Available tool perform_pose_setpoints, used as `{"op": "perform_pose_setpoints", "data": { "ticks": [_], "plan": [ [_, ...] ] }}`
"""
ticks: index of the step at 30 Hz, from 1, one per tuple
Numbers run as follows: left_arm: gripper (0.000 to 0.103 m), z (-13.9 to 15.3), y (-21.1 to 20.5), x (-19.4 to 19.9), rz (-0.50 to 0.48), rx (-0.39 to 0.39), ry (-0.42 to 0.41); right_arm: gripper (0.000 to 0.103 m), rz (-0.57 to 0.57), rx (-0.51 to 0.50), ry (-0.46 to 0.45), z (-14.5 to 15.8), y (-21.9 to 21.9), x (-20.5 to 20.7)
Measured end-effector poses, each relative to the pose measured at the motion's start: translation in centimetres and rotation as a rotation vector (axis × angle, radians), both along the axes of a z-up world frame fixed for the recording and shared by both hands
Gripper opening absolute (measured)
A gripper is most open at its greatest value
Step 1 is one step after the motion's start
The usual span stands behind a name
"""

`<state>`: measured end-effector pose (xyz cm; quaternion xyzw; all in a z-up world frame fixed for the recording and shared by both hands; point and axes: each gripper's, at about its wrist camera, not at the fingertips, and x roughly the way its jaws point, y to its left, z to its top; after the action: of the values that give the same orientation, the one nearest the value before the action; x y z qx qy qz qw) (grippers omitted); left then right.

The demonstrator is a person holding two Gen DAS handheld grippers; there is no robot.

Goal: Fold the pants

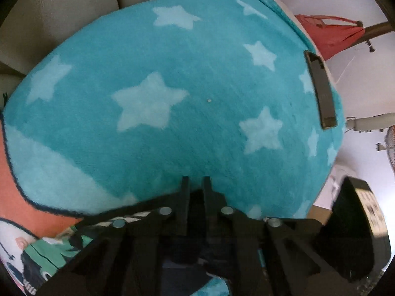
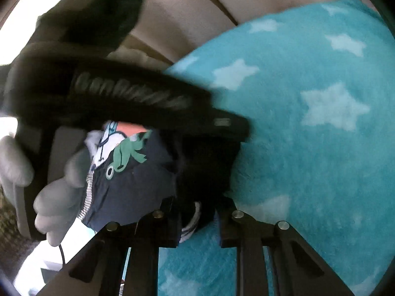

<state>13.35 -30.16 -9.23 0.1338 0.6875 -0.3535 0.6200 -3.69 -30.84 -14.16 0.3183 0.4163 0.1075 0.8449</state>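
Navy knit pants (image 2: 133,172) with frog print lie bunched on the turquoise star blanket (image 1: 197,79), held between both tools. Left gripper (image 1: 196,185) nearly closed, apparently on the hem; right gripper (image 2: 197,212) clamps the striped cuff. Judged light, limp, non-slip: grip at hems or waistband corners.

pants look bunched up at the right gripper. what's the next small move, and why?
Probably lower the pants onto the star blanket and pull them flat. They are bunched, with navy fabric and a striped cuff running into the right gripper, which seems clamped on them. No leg is laid out to fold yet. The left gripper sits low over the blanket, its grip unclear.
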Motion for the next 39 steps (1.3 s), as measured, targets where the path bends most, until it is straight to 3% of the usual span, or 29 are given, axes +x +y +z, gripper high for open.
{"op": "perform_pose_setpoints", "data": {
  "ticks": [2, 9, 14, 22, 25, 29, 32, 36, 39],
  "plan": [
    [0.008, 0.6, 0.8, 0.0, 0.025, -0.029, -0.011, 0.019, 0.006, 0.014, 0.007, 0.2, -0.1, 0.3],
    [0.008, 3.7, 6.2, 0.6, 0.153, -0.189, -0.008, 0.018, 0.060, -0.087, -0.034, 4.0, 2.1, 0.6],
    [0.008, 4.7, 12.5, 0.8, 0.277, -0.290, 0.004, 0.018, 0.154, -0.213, -0.075, 7.3, 6.9, 1.5],
    [0.011, 2.8, 24.2, 0.9, 0.519, -0.401, 0.050, 0.020, 0.321, -0.349, -0.069, 7.4, 16.5, 3.7],
    [0.028, 2.2, 28.6, 0.7, 0.622, -0.425, 0.066, 0.027, 0.395, -0.465, -0.074, 6.6, 20.4, 4.4],
    [0.034, 2.8, 34.0, -0.4, 0.720, -0.459, 0.041, 0.045, 0.470, -0.624, -0.087, 5.4, 25.7, 5.2],
    [0.039, 3.9, 37.5, -1.6, 0.776, -0.455, -0.011, 0.052, 0.538, -0.657, -0.115, 5.4, 28.2, 4.1],
    [0.042, 5.8, 40.4, -3.4, 0.804, -0.414, -0.109, 0.053, 0.631, -0.652, -0.138, 6.8, 30.0, 2.3],
    [0.046, 6.9, 42.0, -4.3, 0.815, -0.387, -0.167, 0.053, 0.548, -0.569, -0.133, 9.4, 26.9, 1.2]
  ]
}}
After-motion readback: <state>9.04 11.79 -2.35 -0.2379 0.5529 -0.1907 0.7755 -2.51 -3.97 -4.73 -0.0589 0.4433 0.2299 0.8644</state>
